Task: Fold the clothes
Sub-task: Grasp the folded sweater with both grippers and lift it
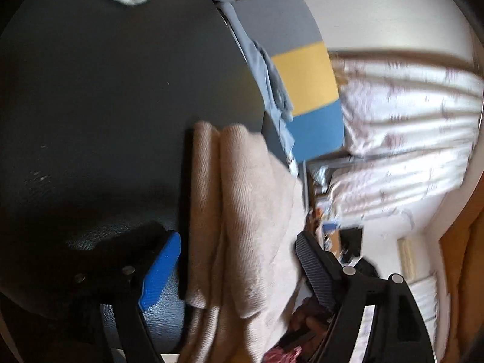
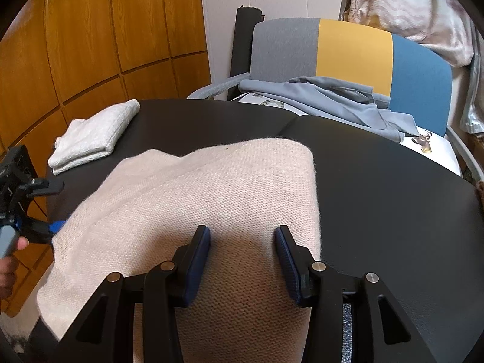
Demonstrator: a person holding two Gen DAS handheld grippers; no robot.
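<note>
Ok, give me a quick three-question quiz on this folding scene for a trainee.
1. True or false: the white towel is folded.
2. What lies on the chair? A: a blue-grey garment. B: a red cushion. C: a stack of books.
3. Fill in: the jaws of the left tool stand ___ on either side of the beige knit.
Key: 1 true; 2 A; 3 open.
</note>
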